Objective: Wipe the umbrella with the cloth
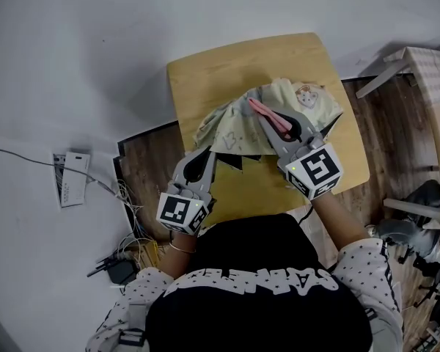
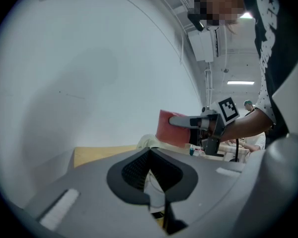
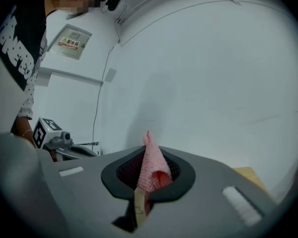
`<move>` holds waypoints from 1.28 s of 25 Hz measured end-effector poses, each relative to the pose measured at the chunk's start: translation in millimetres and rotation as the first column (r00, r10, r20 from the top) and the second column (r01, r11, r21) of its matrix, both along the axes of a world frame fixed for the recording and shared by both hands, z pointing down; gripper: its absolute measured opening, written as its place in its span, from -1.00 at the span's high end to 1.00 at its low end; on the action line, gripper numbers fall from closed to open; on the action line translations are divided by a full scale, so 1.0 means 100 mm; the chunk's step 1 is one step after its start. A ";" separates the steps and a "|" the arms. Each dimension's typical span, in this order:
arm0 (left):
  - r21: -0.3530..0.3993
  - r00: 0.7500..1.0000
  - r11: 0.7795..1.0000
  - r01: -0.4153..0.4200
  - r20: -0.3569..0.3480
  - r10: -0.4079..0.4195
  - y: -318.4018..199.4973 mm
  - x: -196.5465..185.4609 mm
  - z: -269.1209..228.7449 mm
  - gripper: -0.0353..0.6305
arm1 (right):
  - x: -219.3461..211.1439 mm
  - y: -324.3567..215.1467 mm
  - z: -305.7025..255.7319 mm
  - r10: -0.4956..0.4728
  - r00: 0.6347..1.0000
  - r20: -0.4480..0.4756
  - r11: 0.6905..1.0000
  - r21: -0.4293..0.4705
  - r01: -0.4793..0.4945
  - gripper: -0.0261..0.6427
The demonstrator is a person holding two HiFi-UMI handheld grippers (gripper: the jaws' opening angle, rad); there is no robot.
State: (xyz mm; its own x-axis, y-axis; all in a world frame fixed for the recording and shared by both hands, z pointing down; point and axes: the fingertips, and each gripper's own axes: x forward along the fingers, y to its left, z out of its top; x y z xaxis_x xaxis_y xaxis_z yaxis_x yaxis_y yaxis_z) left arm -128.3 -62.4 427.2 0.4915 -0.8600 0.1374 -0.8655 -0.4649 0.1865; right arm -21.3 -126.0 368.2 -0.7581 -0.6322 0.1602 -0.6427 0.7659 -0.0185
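A pale yellow-green umbrella point(image 1: 301, 105) with cartoon prints lies spread on a small wooden table point(image 1: 227, 68). Over its middle, my right gripper point(image 1: 258, 108) is shut on a pink mesh cloth point(image 1: 273, 118); in the right gripper view the cloth point(image 3: 151, 170) stands up between the jaws. My left gripper point(image 1: 209, 155) is at the umbrella's near left edge. It is shut, with pale umbrella fabric point(image 2: 154, 182) pinched between its jaws. The left gripper view also shows the right gripper point(image 2: 176, 122) holding the cloth point(image 2: 170, 130) above the umbrella point(image 2: 146, 142).
A pale wall rises behind the table. Left of the table there is a printed label point(image 1: 71, 178) with a cable, and lower down a tangle of cables and an adapter point(image 1: 121, 266). White furniture point(image 1: 425, 72) stands at the right on the wooden floor.
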 end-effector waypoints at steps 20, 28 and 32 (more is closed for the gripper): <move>0.017 0.994 1.000 0.011 -0.108 -0.009 -0.02 -0.13 -0.07 0.89 | -0.67 0.26 0.56 -0.250 0.954 -0.163 0.966 -0.105 0.235 0.82; 0.020 0.994 1.000 0.012 -0.112 -0.010 -0.02 -0.13 -0.08 0.89 | -0.76 0.54 0.61 -0.329 0.933 -0.148 0.941 -0.130 0.312 0.82; 0.019 0.994 1.000 0.010 -0.111 -0.008 -0.01 -0.14 -0.08 0.89 | -0.76 0.65 0.61 -0.343 0.929 -0.143 0.935 -0.147 0.322 0.82</move>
State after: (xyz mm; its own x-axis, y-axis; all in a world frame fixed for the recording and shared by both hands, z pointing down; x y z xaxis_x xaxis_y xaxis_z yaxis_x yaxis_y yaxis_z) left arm -141.9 -63.5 419.2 0.4948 -0.8665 0.0659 -0.8443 -0.4614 0.2725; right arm -97.2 -61.0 429.3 -0.8783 -0.3170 0.3579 -0.3532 0.9348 -0.0386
